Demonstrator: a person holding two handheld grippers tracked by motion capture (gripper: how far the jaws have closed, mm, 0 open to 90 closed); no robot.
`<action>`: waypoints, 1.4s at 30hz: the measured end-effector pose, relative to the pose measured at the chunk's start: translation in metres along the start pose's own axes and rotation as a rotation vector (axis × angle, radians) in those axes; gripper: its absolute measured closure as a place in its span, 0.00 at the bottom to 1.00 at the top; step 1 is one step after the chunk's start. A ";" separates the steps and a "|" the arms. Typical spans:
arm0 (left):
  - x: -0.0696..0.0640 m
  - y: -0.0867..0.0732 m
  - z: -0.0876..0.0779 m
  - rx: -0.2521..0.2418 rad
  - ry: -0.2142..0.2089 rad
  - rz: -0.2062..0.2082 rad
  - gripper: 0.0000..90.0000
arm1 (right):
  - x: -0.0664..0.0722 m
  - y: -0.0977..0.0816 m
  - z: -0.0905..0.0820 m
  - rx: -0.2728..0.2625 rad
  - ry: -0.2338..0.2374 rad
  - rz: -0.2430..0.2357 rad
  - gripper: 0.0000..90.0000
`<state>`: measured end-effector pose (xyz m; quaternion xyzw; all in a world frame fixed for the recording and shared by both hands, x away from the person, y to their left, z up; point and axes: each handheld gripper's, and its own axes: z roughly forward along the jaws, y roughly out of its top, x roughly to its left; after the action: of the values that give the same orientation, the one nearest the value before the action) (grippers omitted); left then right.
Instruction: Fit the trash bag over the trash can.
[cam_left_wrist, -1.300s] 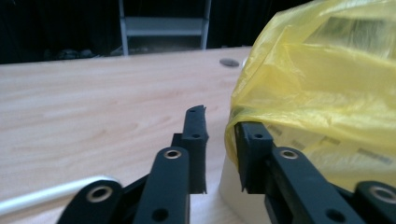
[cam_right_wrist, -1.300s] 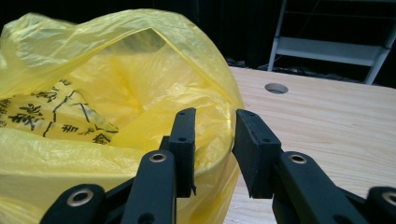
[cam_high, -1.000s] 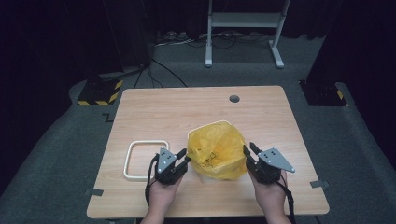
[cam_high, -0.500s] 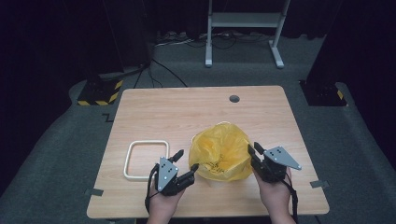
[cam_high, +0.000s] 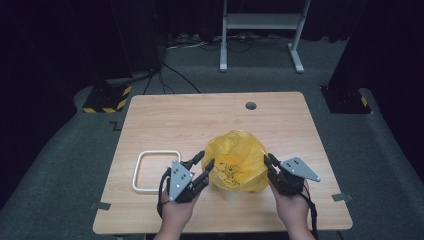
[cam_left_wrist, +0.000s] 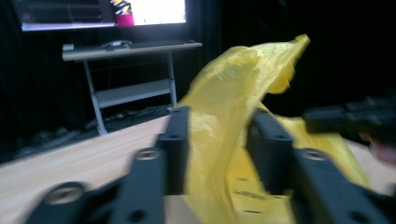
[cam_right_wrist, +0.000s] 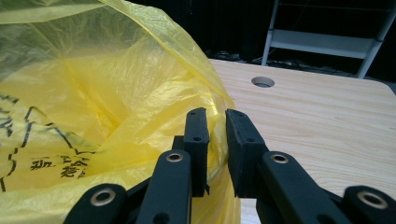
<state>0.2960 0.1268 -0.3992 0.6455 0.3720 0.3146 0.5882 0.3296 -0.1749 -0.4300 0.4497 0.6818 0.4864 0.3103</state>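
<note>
Yellow bag (cam_high: 237, 161) sits between left tongs (cam_high: 204, 161) and right tongs (cam_high: 270, 161).

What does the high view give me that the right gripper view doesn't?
High view: the white square frame left of the yellow bag, the left gripper at the bag's left side, both hands, and the floor around the table.
Right gripper view: the right gripper pinching the bag's thin rim between nearly closed jaws, and black print on the bag.
Both: the bag, the right gripper, the table and its round hole.
</note>
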 end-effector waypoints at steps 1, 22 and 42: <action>0.009 -0.001 0.005 0.010 0.013 -0.037 0.79 | 0.000 0.000 0.000 -0.001 0.001 0.000 0.88; 0.048 -0.054 0.063 0.350 0.004 -0.109 0.84 | -0.011 -0.007 -0.039 -0.094 -0.062 -0.018 0.82; 0.019 -0.065 0.027 0.294 -0.036 -0.095 0.75 | -0.034 -0.004 0.019 0.038 -0.104 -0.072 0.77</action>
<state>0.3216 0.1303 -0.4676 0.7120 0.4335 0.2170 0.5080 0.3582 -0.1988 -0.4409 0.4553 0.6898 0.4377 0.3539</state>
